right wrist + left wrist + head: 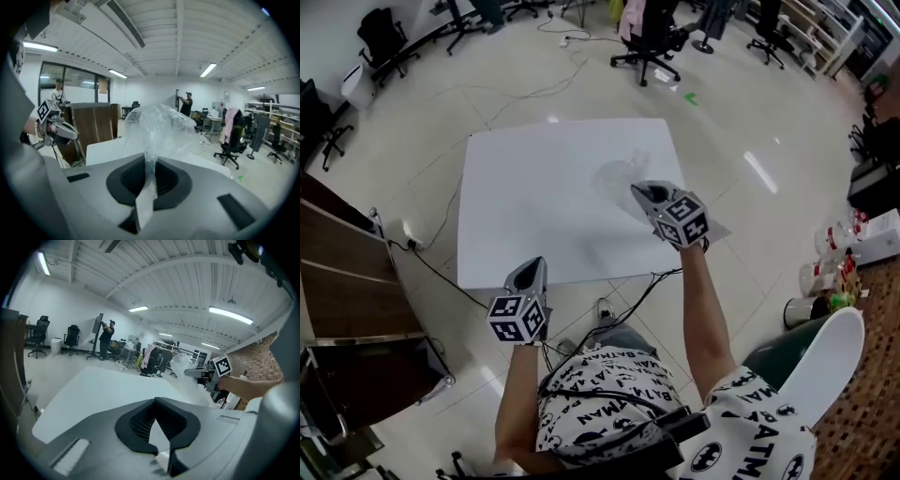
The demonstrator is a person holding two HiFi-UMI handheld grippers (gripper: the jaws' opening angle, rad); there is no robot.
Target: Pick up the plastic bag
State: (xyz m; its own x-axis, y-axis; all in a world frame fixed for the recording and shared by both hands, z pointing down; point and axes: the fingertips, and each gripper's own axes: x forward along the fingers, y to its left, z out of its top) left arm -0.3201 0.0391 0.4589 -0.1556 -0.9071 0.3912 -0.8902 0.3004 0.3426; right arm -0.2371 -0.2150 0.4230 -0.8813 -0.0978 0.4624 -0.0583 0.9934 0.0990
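Left tongs [532, 266] hang empty and pressed together off the counter's [534, 216] near edge. The right tongs [643, 191] pinch a gathered fold of the clear plastic bag [157, 123], likely so the thin film cannot slip. The bag's bulk billows over the white top.

On the head view I can barely trace the clear crumpled plastic bag [622, 176] ahead of the right tool [645, 192]; it melts into the white rectangular counter [525, 216]. The tool's own body hides the pinch point there. In the right gripper view, the strip nearest the lens is blurred.
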